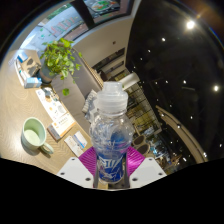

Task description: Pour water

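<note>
A clear plastic water bottle [111,135] with a blue label and a white cap stands upright between my fingers, lifted above the table. My gripper [111,163] is shut on the bottle, with a purple pad [88,160] pressed against each side of its lower body. A pale green cup [35,133] stands on the wooden table [20,100] below and to the left of the bottle. The cup's inside is not visible in detail.
Papers and booklets [58,112] lie on the table between the cup and the bottle. A leafy green plant [60,58] stands further back. Dark windows with ceiling-light reflections [190,24] fill the right side.
</note>
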{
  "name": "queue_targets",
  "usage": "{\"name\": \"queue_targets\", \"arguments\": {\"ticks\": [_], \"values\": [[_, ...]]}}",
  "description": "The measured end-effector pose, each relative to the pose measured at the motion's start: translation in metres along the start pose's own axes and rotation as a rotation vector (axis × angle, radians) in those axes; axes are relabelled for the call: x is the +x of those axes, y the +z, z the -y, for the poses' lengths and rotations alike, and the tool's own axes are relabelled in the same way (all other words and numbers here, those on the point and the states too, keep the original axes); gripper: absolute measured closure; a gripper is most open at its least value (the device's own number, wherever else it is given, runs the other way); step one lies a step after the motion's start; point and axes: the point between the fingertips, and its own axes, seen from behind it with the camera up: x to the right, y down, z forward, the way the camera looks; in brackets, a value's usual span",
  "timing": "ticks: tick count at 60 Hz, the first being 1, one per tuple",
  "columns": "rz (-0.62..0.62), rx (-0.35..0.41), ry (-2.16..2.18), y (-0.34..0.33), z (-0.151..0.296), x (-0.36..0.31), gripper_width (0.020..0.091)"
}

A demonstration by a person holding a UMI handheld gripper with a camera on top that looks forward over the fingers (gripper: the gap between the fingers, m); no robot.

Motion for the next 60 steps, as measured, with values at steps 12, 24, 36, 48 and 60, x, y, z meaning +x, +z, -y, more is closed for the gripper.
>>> {"name": "queue_targets", "arguments": {"ticks": [12, 24, 36, 48, 60], "values": [[0.161, -0.013, 0.562, 0.002, -0.044, -0.008, 0.0754], [0.280, -0.072, 0.873, 0.029, -0.104, -0.062, 0.0752], [0.338, -0.097, 0.935, 0.041, -0.138, -0.113, 0.0751], [0.328, -0.085, 0.977, 0.038, -0.146, -0.123, 0.0700], [0.345, -0.161, 0.985, 0.033, -0.152, -0.125, 0.0420]]}}
